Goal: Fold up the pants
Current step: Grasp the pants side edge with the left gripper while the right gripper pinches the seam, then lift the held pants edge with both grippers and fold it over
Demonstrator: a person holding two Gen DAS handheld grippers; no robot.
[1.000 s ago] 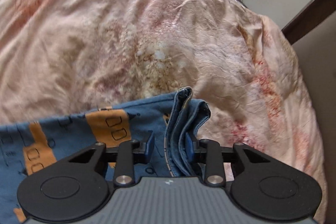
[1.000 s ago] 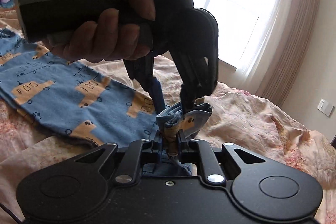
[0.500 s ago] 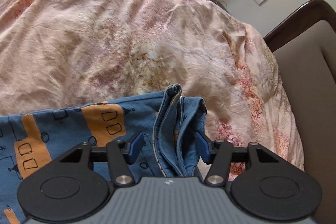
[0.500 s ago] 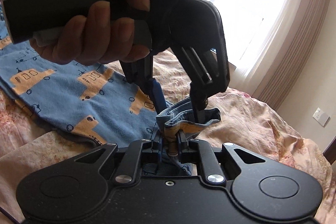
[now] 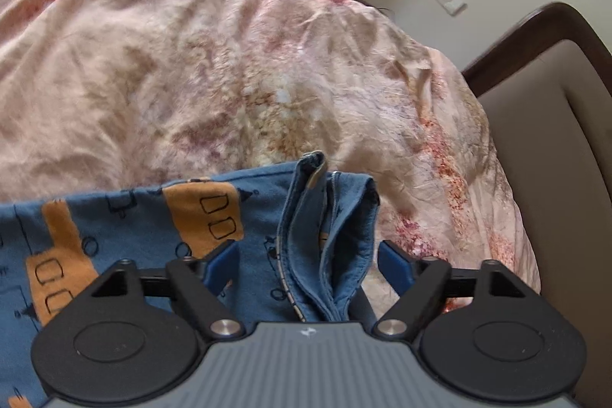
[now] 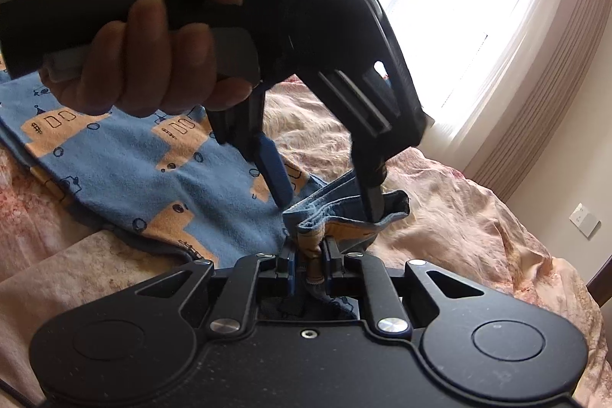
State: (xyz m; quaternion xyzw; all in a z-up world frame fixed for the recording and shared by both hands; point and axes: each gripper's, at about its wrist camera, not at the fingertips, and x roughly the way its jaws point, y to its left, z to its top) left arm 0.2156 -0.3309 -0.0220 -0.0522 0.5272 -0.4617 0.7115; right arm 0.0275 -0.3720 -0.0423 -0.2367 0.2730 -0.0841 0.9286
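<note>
Blue pants (image 5: 153,228) printed with orange shapes lie on the pink floral bed cover (image 5: 229,64). Their bunched edge (image 5: 329,239) stands up between the blue pads of my left gripper (image 5: 308,266), whose jaws are opening; the pads stand clear of the cloth on both sides. In the right wrist view, a hand (image 6: 153,64) holds the left gripper (image 6: 328,205), its fingers straddling the same folded edge. My right gripper (image 6: 308,262) is shut on a pinch of the pants (image 6: 114,171) just below that edge.
A padded headboard with a dark wooden rim (image 5: 554,102) runs along the right of the bed. A bright window (image 6: 440,6) with a curtain (image 6: 554,64) lies beyond the bed, and a wall socket (image 6: 583,220) sits at the right.
My left gripper's pads have spread wide and let go of the bunched pants edge. It has shifted a little towards the headboard. My right gripper keeps its pinch.
</note>
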